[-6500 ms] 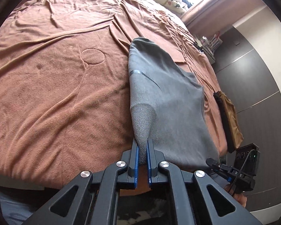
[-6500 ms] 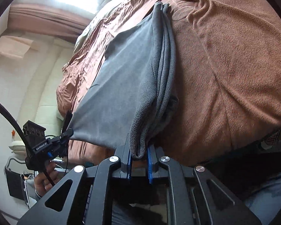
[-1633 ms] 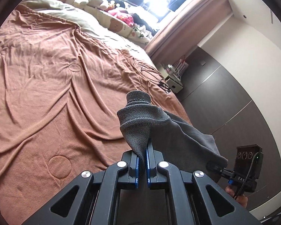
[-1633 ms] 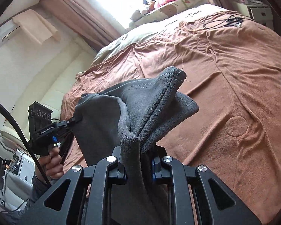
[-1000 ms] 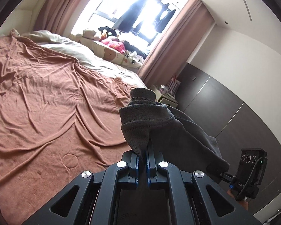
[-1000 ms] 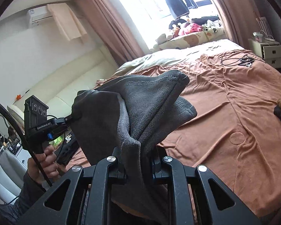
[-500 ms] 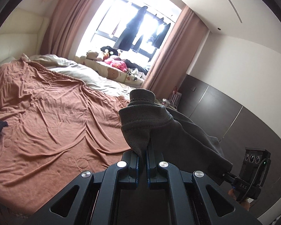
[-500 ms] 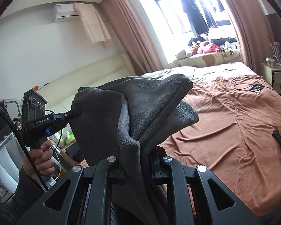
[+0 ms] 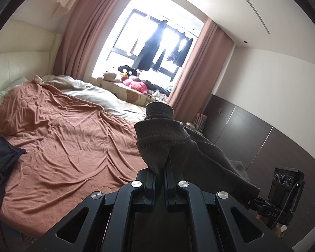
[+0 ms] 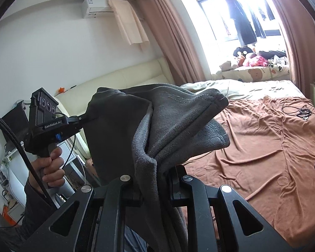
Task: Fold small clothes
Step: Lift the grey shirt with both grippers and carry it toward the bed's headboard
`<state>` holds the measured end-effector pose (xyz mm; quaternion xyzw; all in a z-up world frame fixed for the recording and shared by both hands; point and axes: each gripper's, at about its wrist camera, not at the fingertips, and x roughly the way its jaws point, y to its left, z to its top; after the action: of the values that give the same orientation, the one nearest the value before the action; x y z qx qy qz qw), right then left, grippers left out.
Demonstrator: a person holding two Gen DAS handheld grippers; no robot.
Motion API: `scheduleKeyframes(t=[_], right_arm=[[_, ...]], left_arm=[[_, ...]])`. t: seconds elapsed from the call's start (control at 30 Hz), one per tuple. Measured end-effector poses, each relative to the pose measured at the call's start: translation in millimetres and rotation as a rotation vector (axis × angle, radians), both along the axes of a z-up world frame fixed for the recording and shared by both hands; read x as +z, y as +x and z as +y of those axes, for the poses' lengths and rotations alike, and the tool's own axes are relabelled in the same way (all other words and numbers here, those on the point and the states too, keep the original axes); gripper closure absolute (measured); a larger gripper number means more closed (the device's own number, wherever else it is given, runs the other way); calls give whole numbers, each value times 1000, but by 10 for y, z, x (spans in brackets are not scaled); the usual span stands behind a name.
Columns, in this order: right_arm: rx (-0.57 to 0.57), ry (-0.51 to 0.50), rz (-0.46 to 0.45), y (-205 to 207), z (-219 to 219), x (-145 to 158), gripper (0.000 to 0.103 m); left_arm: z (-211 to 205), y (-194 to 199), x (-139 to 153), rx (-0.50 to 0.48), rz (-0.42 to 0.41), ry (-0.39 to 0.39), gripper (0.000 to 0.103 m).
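Both grippers are up in the air now, and the grey garment (image 10: 174, 126) has come right off the bed (image 9: 58, 147) with them — seconds ago it lay flat on the brown blanket, now nothing of it touches the cover in either view. The left gripper (image 9: 160, 170) has its jaws clenched tight on a bunched corner, which puffs up just ahead of the fingertips. The right gripper (image 10: 155, 174) grips a thicker wad of cloth, several layers pinched between the jaws, with the folded hem sticking out forward and to the right of them. Between the two, the cloth hangs as a slack sheet; in the right wrist view the person's left hand (image 10: 52, 168) holds the other tool well off to the left of the fingers, the cloth stretched to it.

What changed in the last second? The room has swung into view — window, curtains, ceiling — where before the cameras looked down on the blanket. So this looks like a lift to shake the piece out or carry it over for the next fold, not a fold being laid.

A black garment (image 9: 2, 159) waits far left of the left fingers, on the bed's edge. Judging by the doubled layers, the grey piece is part-folded; it has yet to go back down and be flattened.
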<state>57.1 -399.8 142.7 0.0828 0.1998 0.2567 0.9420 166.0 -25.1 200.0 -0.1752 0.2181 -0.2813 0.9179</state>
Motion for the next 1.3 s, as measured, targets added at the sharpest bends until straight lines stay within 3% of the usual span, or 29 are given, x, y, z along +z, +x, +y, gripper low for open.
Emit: scheduleKeyframes(t=[0.27, 0.73, 0.97, 1.3], right_arm=[[55, -19, -19, 307, 282, -25, 90], [220, -84, 35, 1358, 1179, -240, 90], [297, -98, 52, 1937, 1613, -377, 90], [344, -88, 75, 2641, 2383, -373, 90]], left_arm=[[602, 125, -109, 77, 4, -29, 98], [1836, 455, -650, 243, 57, -77, 98], [2449, 659, -802, 277, 75, -98, 98], [3297, 912, -564, 391, 7, 27, 98]])
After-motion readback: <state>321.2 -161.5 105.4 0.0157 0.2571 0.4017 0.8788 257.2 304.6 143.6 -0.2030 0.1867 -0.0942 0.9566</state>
